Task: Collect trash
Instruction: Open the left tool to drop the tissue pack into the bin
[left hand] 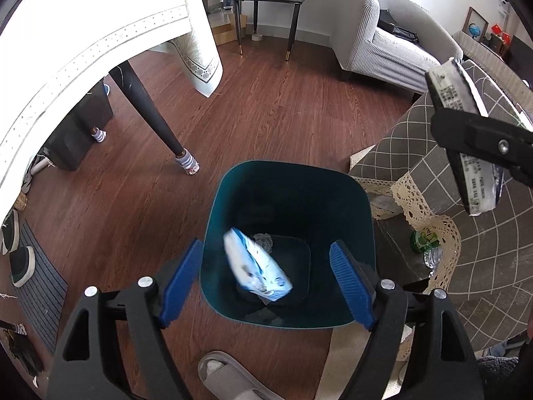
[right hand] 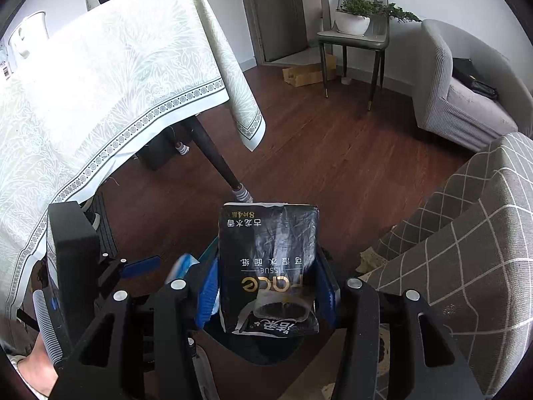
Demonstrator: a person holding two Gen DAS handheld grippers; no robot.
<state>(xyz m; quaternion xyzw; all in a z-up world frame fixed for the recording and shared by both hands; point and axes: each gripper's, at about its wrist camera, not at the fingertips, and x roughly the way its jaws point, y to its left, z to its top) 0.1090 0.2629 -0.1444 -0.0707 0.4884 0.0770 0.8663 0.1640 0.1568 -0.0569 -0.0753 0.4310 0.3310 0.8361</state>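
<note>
A dark teal trash bin [left hand: 363,220] stands on the wood floor below me. My left gripper [left hand: 265,271] is open above its mouth. A blue-and-white packet [left hand: 255,266], motion-blurred, is in the air inside the bin, apart from both fingers. Crumpled grey trash [left hand: 265,241] lies at the bin's bottom. My right gripper [right hand: 266,288] is shut on a black tissue pack [right hand: 269,260], held above the bin's edge [right hand: 210,250]. That gripper and pack also show in the left wrist view [left hand: 466,126] at the upper right.
A table with a white patterned cloth [right hand: 100,83] stands to the left, its dark leg [left hand: 146,116] near the bin. A grey checked sofa [left hand: 466,233] with lace trim is on the right. A green bottle [left hand: 424,240] lies under it. A slipper [left hand: 226,376] is below.
</note>
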